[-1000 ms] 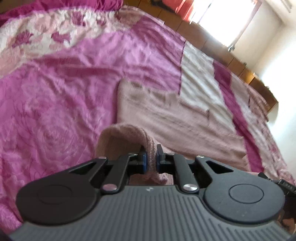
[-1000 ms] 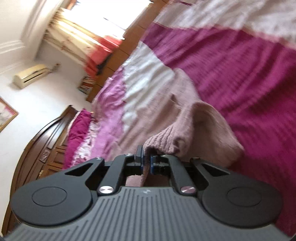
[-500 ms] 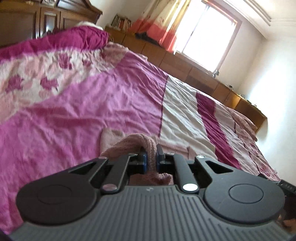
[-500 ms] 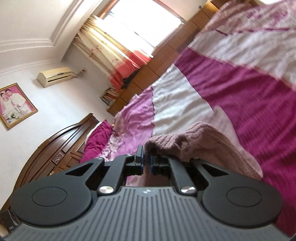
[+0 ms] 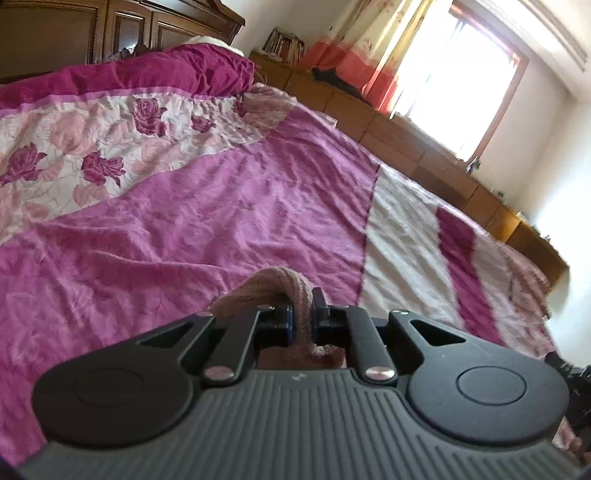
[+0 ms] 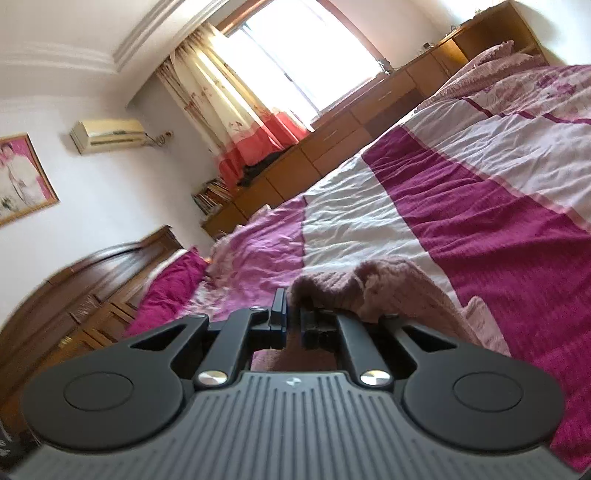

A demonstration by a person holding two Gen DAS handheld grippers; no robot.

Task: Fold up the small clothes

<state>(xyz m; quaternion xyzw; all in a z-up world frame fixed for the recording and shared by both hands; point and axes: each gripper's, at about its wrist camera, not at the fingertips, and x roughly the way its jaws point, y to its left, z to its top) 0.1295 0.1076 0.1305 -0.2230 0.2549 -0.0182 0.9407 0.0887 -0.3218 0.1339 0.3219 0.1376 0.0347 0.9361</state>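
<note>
The left gripper (image 5: 303, 319) is clenching a rolled edge of the pink knit garment (image 5: 273, 286) in its jaws. The right gripper (image 6: 292, 317) is pinching another edge of the garment above the bed (image 6: 498, 206).

Counts above the bed

Two grippers were up, the left gripper (image 5: 303, 319) and the right gripper (image 6: 292, 317), each with one fold of a single pink knit garment (image 6: 399, 291) pinched between its two fingers. Beyond the fingertips lay one bedspread (image 5: 221, 221), one window (image 6: 306, 59) with one curtain (image 6: 236, 110), one air conditioner (image 6: 109, 133), one framed picture (image 6: 22, 177) and one headboard (image 5: 110, 33).
</note>
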